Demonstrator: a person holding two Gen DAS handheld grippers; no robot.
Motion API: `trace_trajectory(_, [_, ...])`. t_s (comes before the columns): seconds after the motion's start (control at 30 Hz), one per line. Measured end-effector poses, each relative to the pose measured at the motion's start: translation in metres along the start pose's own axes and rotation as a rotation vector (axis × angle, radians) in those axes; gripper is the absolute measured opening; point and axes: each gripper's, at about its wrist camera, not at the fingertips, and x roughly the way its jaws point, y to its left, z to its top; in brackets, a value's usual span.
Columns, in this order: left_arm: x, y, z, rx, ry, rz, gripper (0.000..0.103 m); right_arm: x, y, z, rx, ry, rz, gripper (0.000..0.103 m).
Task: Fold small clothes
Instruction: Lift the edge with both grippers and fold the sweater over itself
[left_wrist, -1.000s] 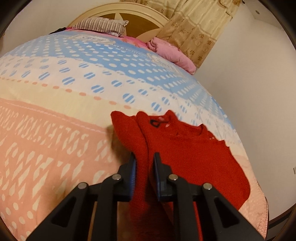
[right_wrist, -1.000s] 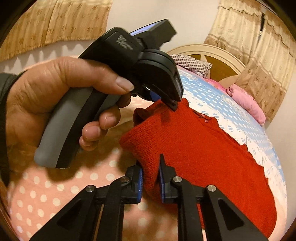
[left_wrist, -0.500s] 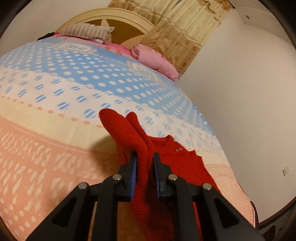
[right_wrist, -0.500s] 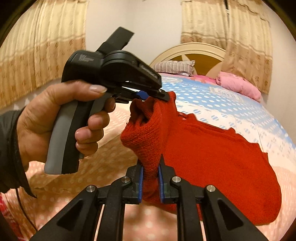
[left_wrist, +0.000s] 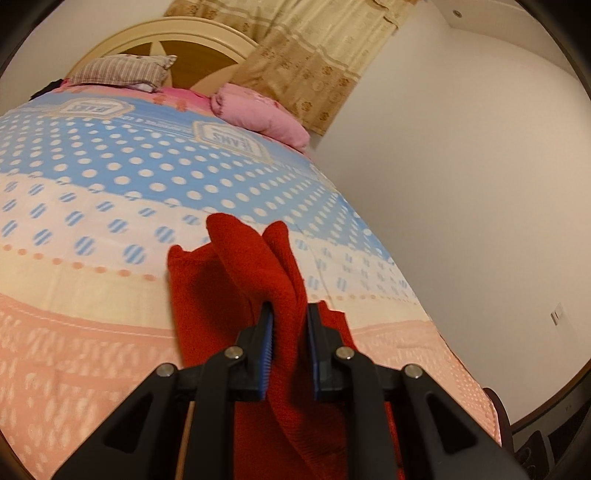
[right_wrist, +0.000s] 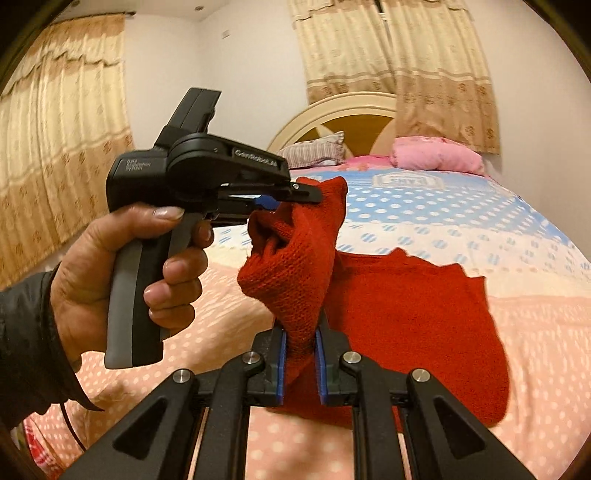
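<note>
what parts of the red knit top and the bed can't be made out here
- Left wrist view: the red knit top's lower part, hidden behind the left gripper.
- Right wrist view: the edge gripped by the right gripper, covered by its jaws.
- Both views: the dotted bedspread's near end, cut off by the frame.

My left wrist camera looks along its black two-finger left gripper (left_wrist: 289, 345), low over the bed, toward the cream arched wooden headboard (left_wrist: 207, 33). My right wrist camera sits close behind the right gripper (right_wrist: 300, 363), facing the same headboard (right_wrist: 332, 110). Both views share the red knitted garment (left_wrist: 258, 266) (right_wrist: 413, 306) and the dotted blue-and-pink bedspread (left_wrist: 110, 177) (right_wrist: 461, 221).
</note>
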Motion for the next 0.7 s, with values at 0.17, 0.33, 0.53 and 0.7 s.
trace_trajectory(0.17, [0.026, -0.025, -0.003, 0.035, 0.041, -0.027, 0.017, -0.012, -0.025, -0.008, 0.062, -0.003, -0.017, 0.012])
trace_trajectory(0.33, [0.054, -0.047, -0.012, 0.078, 0.084, -0.038, 0.017, -0.02, -0.052, -0.016, 0.121, 0.0, -0.04, 0.012])
trace_trajectory(0.53, [0.086, -0.066, -0.024, 0.118, 0.141, -0.028, 0.015, -0.024, -0.092, -0.029, 0.212, 0.035, -0.061, 0.012])
trace_trajectory(0.7, [0.101, -0.09, -0.034, 0.196, 0.164, -0.021, 0.014, -0.031, -0.108, -0.039, 0.266, 0.048, -0.072, 0.012])
